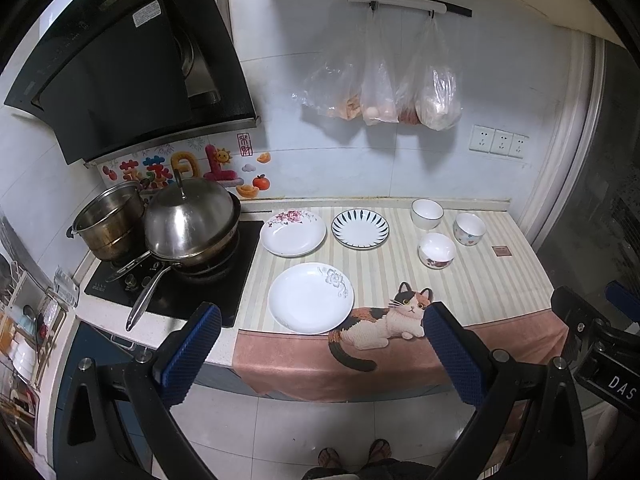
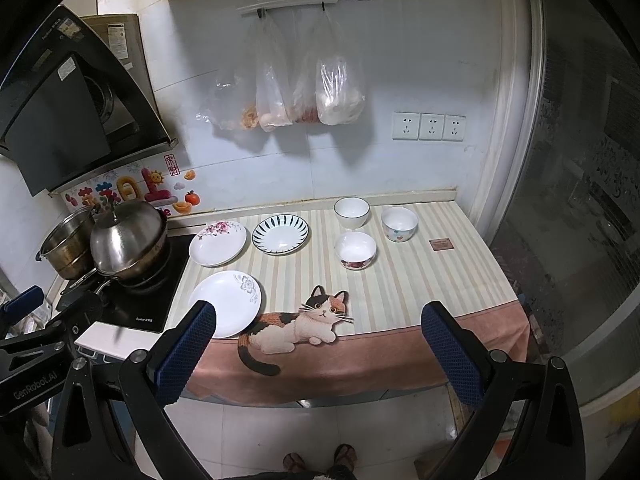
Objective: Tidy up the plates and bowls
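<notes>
Left gripper and right gripper wide open, empty, striped cat cloth ahead, plates, bowls, stove far left

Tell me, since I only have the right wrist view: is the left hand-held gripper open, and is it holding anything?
Observer: The left hand-held gripper is open and empty, jaws wide apart, held in front of the counter.
Operator: Anything sticking out at the stove? That gripper blocks my view.
Observer: A long steel pan handle points out toward the cooktop's front edge.
Operator: And further left?
Observer: A shelf beside the counter holds what look like stacked white dishes.
</notes>
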`<state>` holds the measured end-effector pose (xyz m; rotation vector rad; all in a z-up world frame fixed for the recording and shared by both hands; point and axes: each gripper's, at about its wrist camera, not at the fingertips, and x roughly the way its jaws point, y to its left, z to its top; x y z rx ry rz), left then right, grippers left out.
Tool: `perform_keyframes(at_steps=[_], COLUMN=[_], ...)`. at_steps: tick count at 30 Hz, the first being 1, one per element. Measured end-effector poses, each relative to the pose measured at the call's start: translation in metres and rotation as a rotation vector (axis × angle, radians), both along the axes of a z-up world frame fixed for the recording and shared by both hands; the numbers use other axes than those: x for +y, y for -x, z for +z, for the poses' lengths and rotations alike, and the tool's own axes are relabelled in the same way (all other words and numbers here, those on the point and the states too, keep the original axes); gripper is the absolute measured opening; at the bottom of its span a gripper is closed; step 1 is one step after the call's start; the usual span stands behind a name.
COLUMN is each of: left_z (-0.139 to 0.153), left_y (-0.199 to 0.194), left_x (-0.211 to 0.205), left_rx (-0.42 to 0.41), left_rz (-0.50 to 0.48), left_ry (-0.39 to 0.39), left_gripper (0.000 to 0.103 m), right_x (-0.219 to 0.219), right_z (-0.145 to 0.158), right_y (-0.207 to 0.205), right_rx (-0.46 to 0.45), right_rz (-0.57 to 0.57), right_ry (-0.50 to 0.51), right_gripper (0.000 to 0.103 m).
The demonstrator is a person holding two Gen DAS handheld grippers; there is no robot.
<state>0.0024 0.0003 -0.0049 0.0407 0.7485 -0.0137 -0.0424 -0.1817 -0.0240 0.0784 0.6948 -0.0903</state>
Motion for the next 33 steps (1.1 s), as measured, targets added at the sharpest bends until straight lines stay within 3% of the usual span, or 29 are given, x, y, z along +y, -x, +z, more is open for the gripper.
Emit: perform_keyframes(at_steps=[13, 33], left_z=[-0.013, -0.010], left_y=[-0.001, -0.003], left_x=[0.007, 0.009], left_rx=[0.003, 0.009], left_rz=[0.012, 0.016], left_ry=[0.005, 0.005], left_gripper=[0.103, 0.103], right_x=[-0.001, 0.001], right_z=[0.001, 0.004], right_y=[-0.003, -0.010], right_rx=[0.001, 0.003], right_rz=[0.002, 0.011], right_ry=[0.001, -0.003], right_gripper=[0.103, 0.103])
